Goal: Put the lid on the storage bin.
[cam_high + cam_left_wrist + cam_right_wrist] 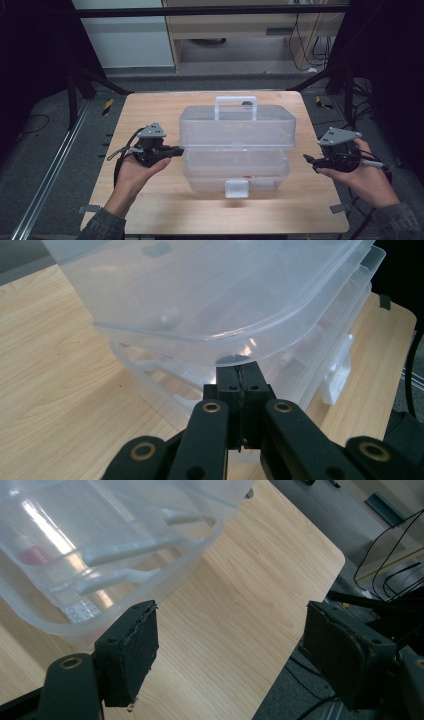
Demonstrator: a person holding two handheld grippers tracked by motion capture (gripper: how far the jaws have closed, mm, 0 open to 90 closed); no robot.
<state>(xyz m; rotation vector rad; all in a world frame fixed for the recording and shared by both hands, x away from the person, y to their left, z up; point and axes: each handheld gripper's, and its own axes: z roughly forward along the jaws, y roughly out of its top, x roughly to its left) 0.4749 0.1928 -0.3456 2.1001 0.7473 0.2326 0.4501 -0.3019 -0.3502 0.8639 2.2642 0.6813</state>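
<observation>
Clear plastic makes up the box (237, 145), a tiered case that sits at the middle of the bench (150, 210), its white handle (236, 106) on the far side and a latch (236, 188) on the near side. The upper tier is slid back, leaving the lower trays exposed toward the person. Something red shows through the wall of the lower tray in the right gripper view. The left gripper (175, 149) points at the box's left side, its tip just beside or touching the edge; its fingers (231, 390) are pressed together with nothing between them. The right gripper (309, 159) sits just off the box's right side, its fingers (131, 650) wide apart over bare wood.
</observation>
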